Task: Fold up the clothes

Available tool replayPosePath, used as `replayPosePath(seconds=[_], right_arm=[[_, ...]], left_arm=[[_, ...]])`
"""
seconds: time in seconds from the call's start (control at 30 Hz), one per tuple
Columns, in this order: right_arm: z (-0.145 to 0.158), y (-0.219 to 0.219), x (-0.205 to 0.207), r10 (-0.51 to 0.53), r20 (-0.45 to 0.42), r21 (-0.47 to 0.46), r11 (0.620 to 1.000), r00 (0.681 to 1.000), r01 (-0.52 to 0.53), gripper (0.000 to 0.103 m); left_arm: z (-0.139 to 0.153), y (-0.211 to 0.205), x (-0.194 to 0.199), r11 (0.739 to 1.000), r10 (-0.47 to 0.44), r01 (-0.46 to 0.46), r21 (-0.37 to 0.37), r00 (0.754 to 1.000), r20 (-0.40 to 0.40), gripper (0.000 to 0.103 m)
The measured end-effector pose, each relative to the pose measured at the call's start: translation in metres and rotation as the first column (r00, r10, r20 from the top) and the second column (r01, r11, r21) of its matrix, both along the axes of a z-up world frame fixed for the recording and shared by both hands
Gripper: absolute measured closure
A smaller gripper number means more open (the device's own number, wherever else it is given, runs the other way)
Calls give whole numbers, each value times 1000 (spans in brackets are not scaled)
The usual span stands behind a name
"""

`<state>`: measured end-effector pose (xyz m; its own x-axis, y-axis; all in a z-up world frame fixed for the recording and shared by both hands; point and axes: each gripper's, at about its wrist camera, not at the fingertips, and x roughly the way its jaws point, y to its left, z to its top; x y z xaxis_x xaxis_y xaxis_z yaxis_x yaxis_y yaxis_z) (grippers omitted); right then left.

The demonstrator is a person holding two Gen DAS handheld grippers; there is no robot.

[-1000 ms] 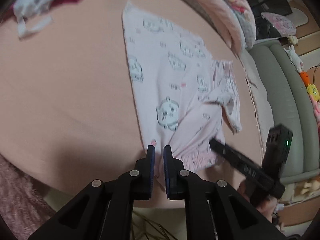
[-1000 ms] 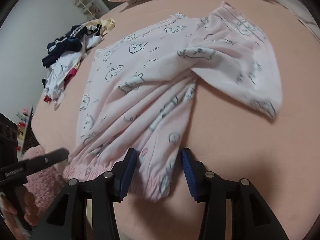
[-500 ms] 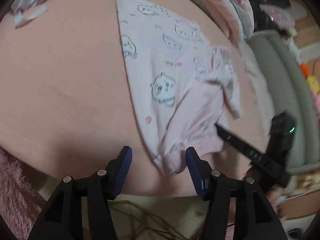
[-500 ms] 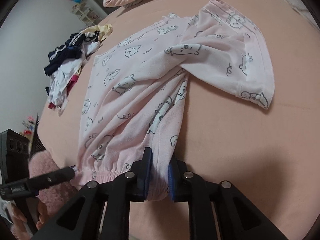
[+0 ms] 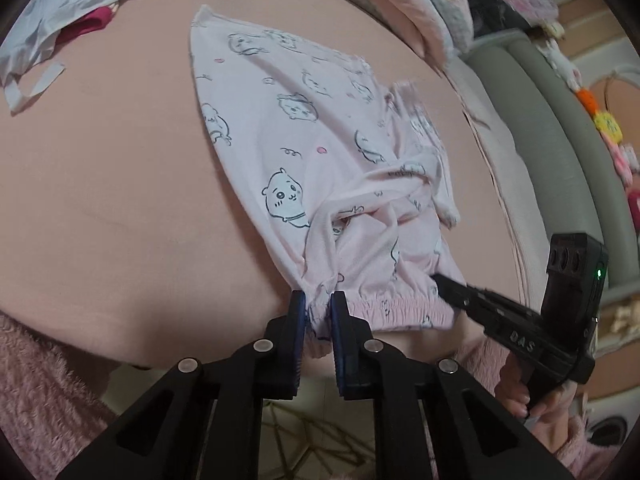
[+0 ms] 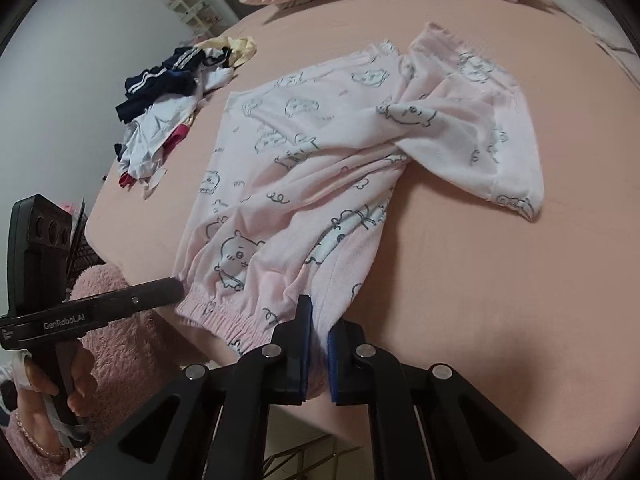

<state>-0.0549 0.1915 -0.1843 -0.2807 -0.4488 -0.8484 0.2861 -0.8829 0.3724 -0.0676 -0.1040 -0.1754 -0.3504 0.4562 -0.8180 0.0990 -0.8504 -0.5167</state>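
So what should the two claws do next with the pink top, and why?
Probably lift the hem and carry it toward the far edge to fold the pink top in half. Both the left claw and the right claw have just closed on its gathered hem, and it lies spread on the bed.

Garment: pink pyjama top printed with cartoon animals, spread on a pink bed, one sleeve folded across.
Right tool: blue pads closed on the elastic hem at the bed's near edge; jaws just closing.
Left tool: tip at the hem's other corner, held by a hand.
Heap: dark and white clothes pile far left.
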Motion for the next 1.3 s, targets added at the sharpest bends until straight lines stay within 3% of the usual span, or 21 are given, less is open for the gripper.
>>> replayPosePath(seconds=[0.1, 0.13, 0.2, 0.3, 0.4, 0.47, 0.57, 0.63, 0.77, 0.83, 0.93, 1.03, 1.13, 1.23, 1.27, 1.3], right_arm=[[-9, -5, 11, -1, 23, 30, 1000, 1000, 0, 98], [-17, -11, 14, 19, 22, 78, 997, 1000, -21, 97], [-29, -20, 18, 51, 23, 155, 986, 998, -54, 96], [-22, -10, 14, 24, 38, 91, 996, 999, -28, 95], [-6, 20, 9, -58, 40, -28, 998, 998, 59, 94], [4, 41, 1, -133, 34, -39, 990, 991, 135, 94], [14, 67, -17, -207, -6, 74, 976, 978, 207, 94], [19, 86, -33, -234, -2, 89, 968, 972, 233, 94], [28, 113, -64, -255, -26, 107, 961, 967, 257, 94], [29, 128, -73, -293, -81, 119, 946, 953, 301, 94], [9, 148, -72, -365, -57, 52, 928, 929, 368, 93], [-22, 161, -66, -419, 77, 17, 908, 905, 419, 93], [-14, 167, -66, -422, 76, -25, 905, 904, 424, 93], [-5, 168, -72, -436, 54, -38, 898, 898, 438, 93], [-6, 168, -73, -437, 63, -43, 897, 897, 440, 93], [-7, 168, -75, -439, 72, -47, 896, 896, 442, 93]], left_arm=[[-10, 10, 2, 996, -38, 41, -73, 999, 30, 92], [-17, 12, 3, 995, -47, 51, -85, 998, 50, 92], [-31, 13, 2, 997, -48, 55, -62, 994, 100, 90], [-20, 12, 0, 995, -63, 70, -73, 994, 94, 88], [-1, 16, -4, 984, -99, 105, -145, 994, 44, 84], [12, 21, -8, 970, -135, 135, -201, 991, 11, 79], [24, 36, -28, 957, -198, 185, -224, 979, -39, 74], [32, 58, -45, 951, -246, 223, -217, 965, -87, 74], [36, 129, -86, 921, -366, 329, -208, 914, -175, 74], [29, 169, -106, 899, -422, 377, -223, 881, -213, 74], [14, 218, -124, 844, -500, 428, -323, 845, -189, 74], [0, 254, -130, 758, -579, 464, -458, 802, -148, 74], [-14, 276, -132, 675, -644, 493, -549, 757, -113, 74], [-29, 287, -138, 625, -679, 514, -588, 730, -83, 74], [-33, 289, -141, 614, -688, 522, -592, 721, -78, 80], [-33, 287, -143, 624, -687, 527, -577, 721, -85, 89]])
